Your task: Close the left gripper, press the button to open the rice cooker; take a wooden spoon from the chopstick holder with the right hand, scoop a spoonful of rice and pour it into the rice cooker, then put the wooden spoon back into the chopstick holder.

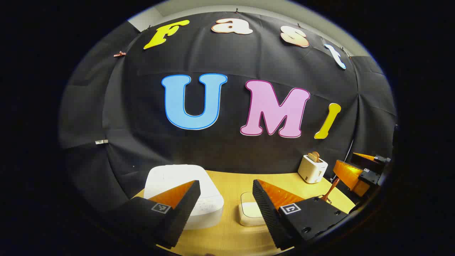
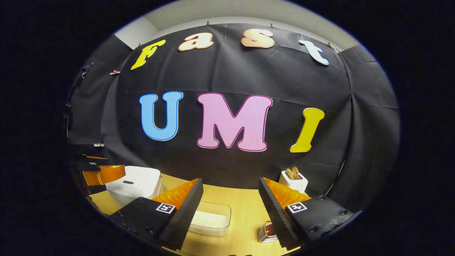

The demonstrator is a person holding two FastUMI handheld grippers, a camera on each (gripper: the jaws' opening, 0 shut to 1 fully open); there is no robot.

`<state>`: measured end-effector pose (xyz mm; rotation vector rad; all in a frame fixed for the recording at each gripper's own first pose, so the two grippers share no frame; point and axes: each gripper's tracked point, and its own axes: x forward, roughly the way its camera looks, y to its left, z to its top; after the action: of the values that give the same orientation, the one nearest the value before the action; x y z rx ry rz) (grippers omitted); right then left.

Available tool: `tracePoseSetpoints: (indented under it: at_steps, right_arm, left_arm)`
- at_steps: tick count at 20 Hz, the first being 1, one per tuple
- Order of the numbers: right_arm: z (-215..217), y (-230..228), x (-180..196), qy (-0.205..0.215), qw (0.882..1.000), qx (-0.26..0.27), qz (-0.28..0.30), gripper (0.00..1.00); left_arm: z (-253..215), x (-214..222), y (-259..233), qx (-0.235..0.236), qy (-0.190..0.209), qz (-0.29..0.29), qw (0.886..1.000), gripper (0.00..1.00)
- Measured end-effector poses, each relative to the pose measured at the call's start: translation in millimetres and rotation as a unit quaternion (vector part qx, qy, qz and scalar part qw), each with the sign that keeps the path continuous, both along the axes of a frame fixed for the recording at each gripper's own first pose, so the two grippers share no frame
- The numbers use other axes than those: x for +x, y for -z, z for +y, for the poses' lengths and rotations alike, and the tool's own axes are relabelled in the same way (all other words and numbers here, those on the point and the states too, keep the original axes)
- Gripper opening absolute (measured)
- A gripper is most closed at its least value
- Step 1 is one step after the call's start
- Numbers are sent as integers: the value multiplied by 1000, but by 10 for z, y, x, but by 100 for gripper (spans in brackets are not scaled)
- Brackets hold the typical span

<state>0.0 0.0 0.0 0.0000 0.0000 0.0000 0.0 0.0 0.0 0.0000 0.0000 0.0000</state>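
Left gripper (image 1: 226,199) jaws wide apart, holding nothing; rice cooker (image 1: 185,193) lid down at 7 o'clock; right gripper (image 2: 231,197) likewise spread, empty; rice container (image 2: 211,218) at 6; no legible labels.

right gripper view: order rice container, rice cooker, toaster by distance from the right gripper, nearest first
From the right gripper:
1. Rice container, on the table just past its left finger.
2. Rice cooker, farther back on the left.
3. Toaster, far right by the booth wall.
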Motion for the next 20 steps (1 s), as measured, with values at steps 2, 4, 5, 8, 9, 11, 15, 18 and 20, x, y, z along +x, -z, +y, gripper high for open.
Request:
tracePoseSetpoints:
  at_steps: [2,4,5,8,9,11,15,18,20]
  right_arm:
    - [4,28,4,0,1000,4,5,97]
    - [-23,55,10,5,1000,9,9,97]
    - [-35,66,5,8,1000,12,11,98]
    - [-51,106,-8,13,1000,20,17,97]
    - [-52,115,-21,14,999,22,19,97]
    - [-63,121,-35,16,999,24,21,97]
    - [-96,109,-70,21,999,24,19,98]
    - [-114,129,-78,25,999,21,22,98]
    - [-107,168,-79,24,999,19,29,97]
  left_arm:
    - [-4,-5,9,4,2,1,1000,96]
    - [-14,0,4,7,6,1,1000,96]
    - [-17,-1,20,8,8,1,1000,95]
    - [-32,12,23,11,12,3,1000,95]
    - [-43,13,31,12,14,3,1000,96]
    - [-58,16,38,13,18,4,1000,95]
    - [-84,36,69,17,26,10,999,96]
    - [-47,49,58,24,25,11,999,95]
    - [26,69,34,23,21,8,999,94]
